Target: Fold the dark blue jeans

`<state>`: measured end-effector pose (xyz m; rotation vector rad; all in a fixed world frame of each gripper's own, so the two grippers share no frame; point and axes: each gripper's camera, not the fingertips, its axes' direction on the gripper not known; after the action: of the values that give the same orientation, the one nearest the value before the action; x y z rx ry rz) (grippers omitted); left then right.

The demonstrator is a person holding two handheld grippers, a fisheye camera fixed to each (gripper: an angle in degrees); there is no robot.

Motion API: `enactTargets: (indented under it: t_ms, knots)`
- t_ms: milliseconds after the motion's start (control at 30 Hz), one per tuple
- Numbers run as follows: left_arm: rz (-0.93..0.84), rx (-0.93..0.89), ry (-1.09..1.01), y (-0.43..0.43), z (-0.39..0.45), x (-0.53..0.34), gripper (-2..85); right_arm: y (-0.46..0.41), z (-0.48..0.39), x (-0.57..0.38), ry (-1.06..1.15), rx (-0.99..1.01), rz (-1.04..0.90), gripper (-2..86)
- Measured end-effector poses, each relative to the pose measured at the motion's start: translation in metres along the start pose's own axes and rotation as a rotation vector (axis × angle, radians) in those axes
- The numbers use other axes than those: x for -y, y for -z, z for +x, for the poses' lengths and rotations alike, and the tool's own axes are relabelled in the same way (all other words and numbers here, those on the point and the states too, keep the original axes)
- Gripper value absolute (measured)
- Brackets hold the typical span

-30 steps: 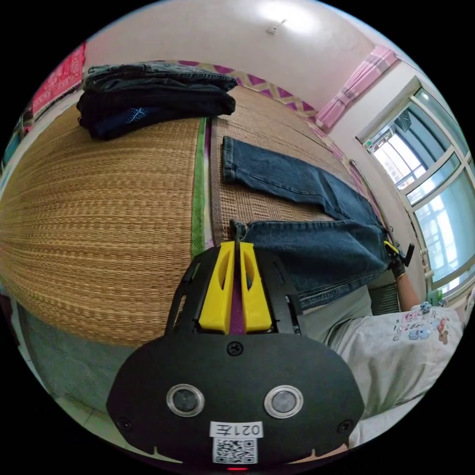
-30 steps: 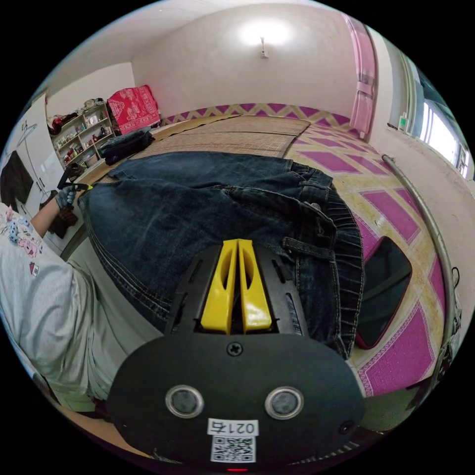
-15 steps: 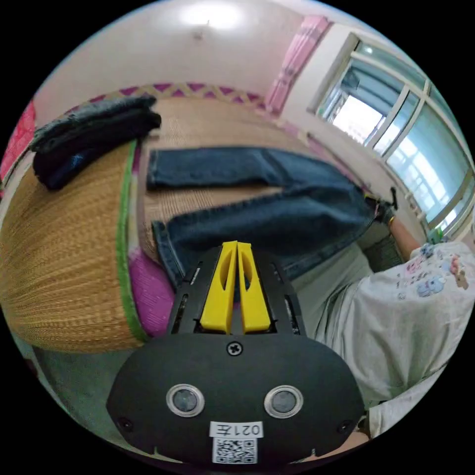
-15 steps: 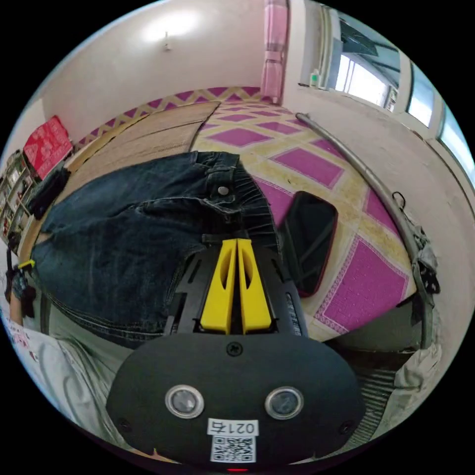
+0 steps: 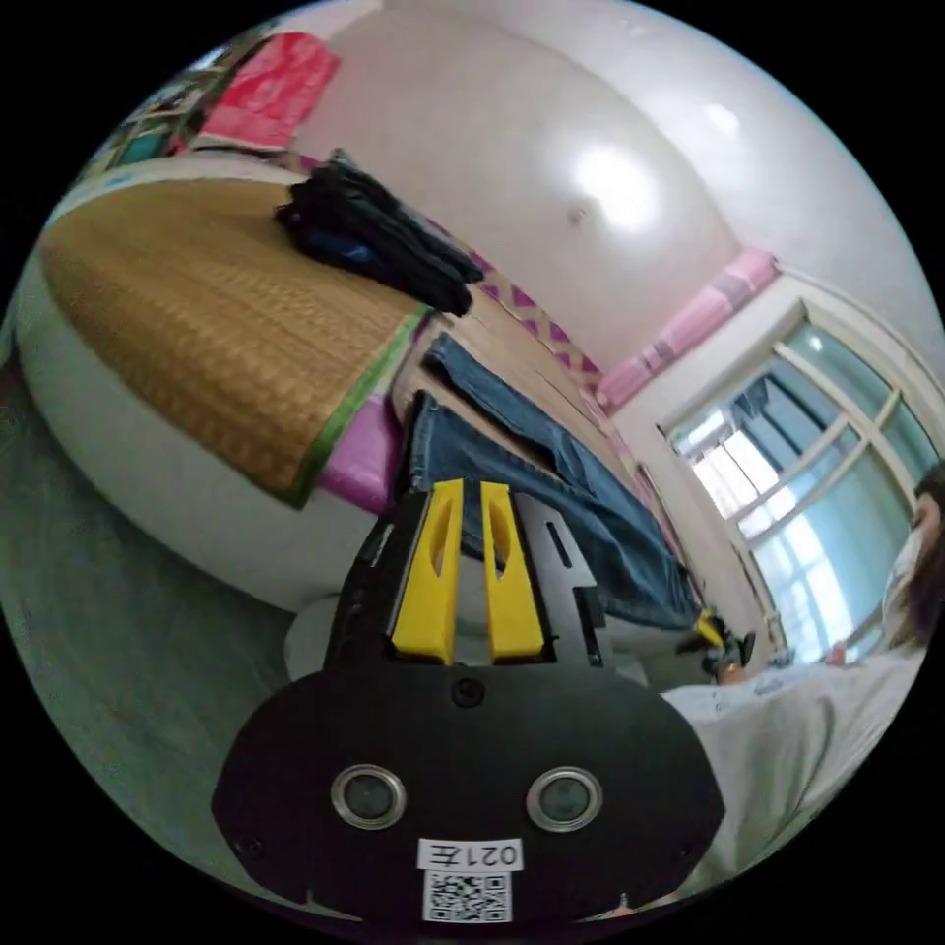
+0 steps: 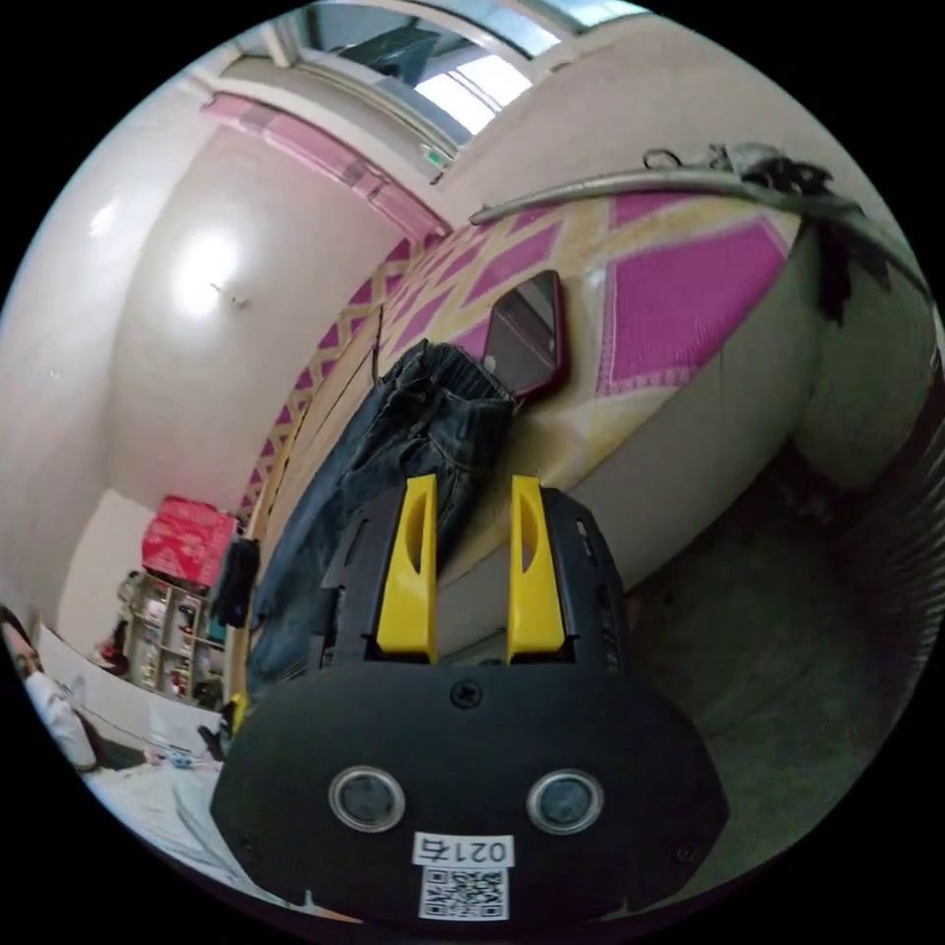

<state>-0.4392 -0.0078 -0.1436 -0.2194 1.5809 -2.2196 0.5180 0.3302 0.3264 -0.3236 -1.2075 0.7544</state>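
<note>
The dark blue jeans (image 5: pixel 532 472) lie spread along the bed, both legs stretched toward a woven mat (image 5: pixel 217 305). My left gripper (image 5: pixel 471 489) hangs off the bed's edge below the leg hems, open, with nothing between its yellow jaws. The right gripper (image 5: pixel 714 635) shows far off at the waist end. In the right gripper view the jeans (image 6: pixel 394 453) run away from their bunched waistband. My right gripper (image 6: pixel 472 482) stands open and empty below the bed edge, apart from the denim.
A stack of folded dark clothes (image 5: pixel 374 231) sits on the mat. A red-cased phone (image 6: pixel 527 335) lies beside the waistband on the pink patterned cover (image 6: pixel 679 285). A metal rail (image 6: pixel 630 182) runs along the wall. A person's pale shirt (image 5: pixel 787 728) is close.
Both grippers have let go of the jeans and opened. They have drawn back off the bed edge and dropped lower, and both views have rolled. The jeans stay flat on the bed.
</note>
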Motion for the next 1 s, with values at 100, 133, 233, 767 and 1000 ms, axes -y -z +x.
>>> enactTargets:
  t_ms: [100, 133, 233, 767, 1000]
  knots:
    - [-0.009, -0.051, 0.13, 0.003, -0.015, -0.004, 9.1, -0.004, 0.006, 0.007, -0.051, 0.102, -0.028, 10.6]
    - [-0.009, -0.085, 0.181, 0.003, -0.021, -0.005, 9.9, -0.007, 0.006, 0.011, -0.07, 0.139, -0.046, 11.0]
    - [-0.028, -0.157, 0.259, -0.004, -0.035, -0.004, 11.2, -0.015, 0.01, 0.02, -0.121, 0.217, -0.08, 11.3]
    - [0.013, -0.268, 0.403, -0.005, -0.081, 0.015, 10.9, -0.009, 0.027, 0.051, -0.151, 0.265, -0.074, 9.2]
    - [-0.008, -0.282, 0.402, -0.007, -0.088, 0.024, 8.1, -0.014, 0.028, 0.06, -0.166, 0.287, -0.077, 8.9]
